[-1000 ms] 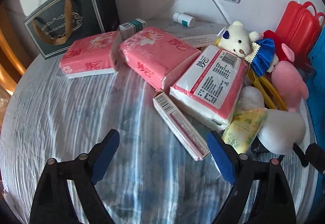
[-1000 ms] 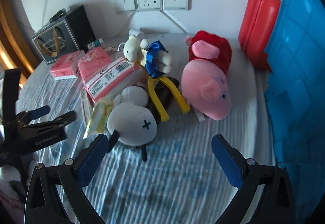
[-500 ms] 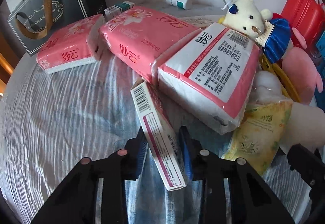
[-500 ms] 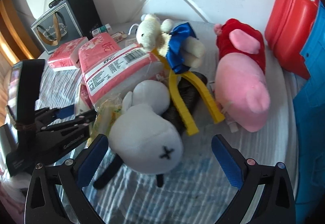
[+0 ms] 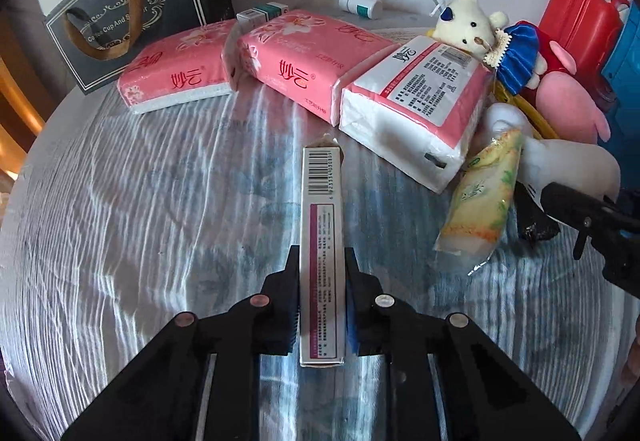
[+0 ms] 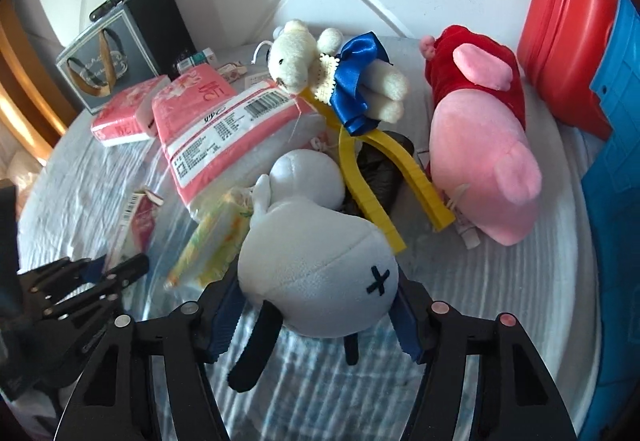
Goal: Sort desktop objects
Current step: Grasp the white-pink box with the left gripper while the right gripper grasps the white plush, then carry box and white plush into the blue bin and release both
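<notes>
My left gripper [image 5: 322, 301] is shut on a long white-and-pink carton [image 5: 322, 241] with a barcode, held pointing away over the blue-patterned cloth [image 5: 160, 221]. It also shows at the left of the right wrist view, where the carton [image 6: 134, 225] sticks out of the left gripper [image 6: 112, 273]. My right gripper [image 6: 316, 317] has closed on the head of a white plush rabbit [image 6: 320, 265] lying on the cloth. Three pink tissue packs [image 5: 312, 61] lie behind the carton. A yellow-green sachet [image 5: 480, 201] lies beside the rabbit.
A white teddy in a blue dress [image 6: 332, 69], a pink pig plush [image 6: 480, 145] and yellow tongs [image 6: 384, 177] crowd the middle. A black gift bag [image 5: 132, 5] stands at the back left. A red case [image 6: 568, 37] and a blue bin [image 6: 616, 201] stand at the right.
My left gripper closed on the carton and lifted it clear of the tissue packs, turning it straight. My right gripper moved forward and closed around the rabbit's head.
</notes>
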A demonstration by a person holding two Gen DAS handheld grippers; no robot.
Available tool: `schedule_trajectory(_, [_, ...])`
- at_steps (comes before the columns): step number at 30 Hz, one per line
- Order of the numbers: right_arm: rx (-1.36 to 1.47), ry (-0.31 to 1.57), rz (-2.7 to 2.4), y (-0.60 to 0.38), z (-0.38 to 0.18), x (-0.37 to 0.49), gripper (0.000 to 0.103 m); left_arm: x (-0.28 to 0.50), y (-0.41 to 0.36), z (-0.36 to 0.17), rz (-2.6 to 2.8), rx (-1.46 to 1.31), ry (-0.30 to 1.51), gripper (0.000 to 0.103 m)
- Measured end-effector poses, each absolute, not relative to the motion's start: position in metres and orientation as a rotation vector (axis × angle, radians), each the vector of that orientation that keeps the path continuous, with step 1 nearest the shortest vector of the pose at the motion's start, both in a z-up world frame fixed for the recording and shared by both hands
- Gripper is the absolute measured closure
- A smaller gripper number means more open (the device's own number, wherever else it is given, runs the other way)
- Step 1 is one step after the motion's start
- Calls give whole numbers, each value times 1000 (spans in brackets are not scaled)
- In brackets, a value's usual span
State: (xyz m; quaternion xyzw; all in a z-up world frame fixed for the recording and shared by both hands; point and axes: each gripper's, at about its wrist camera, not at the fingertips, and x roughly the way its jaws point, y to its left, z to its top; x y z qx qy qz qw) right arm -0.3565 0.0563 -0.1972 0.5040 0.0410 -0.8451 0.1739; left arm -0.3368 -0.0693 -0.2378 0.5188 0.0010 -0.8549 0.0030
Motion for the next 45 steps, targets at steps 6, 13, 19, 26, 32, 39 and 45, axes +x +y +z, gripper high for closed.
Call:
schedule_trajectory(6, [1420,61,-2381,64,-189,-331,40,-300,-63,-220,-2721,1607,-7,85])
schedule_trajectory(13, [1393,53,-2392,75,-171,-281,41,-249,-54,-210,-2736,1639,-37,85])
schedule_trajectory(19, [1392,104,-2384,86,-166,-217,41,-203,-46,-190,-2785,1612,-76,85])
schedule_trajectory(26, [1264,144,-2449,106,-130,-147,41,-148,-33,-147,-2884,1490,-138,85])
schedule_trajectory(32, [1067,149,-2542,124,-73,-99,41,-109,-11,-102,-2998,1328,-179,85])
schedule_trajectory(39, [823,121,-2674,153,-13,-52,41,-77,17,-51,-3126,1119,-187,85])
schedule_trajectory(45, [661,85,-2785,191,25,-23,41,-62,55,-13,-3239,984,-181,85])
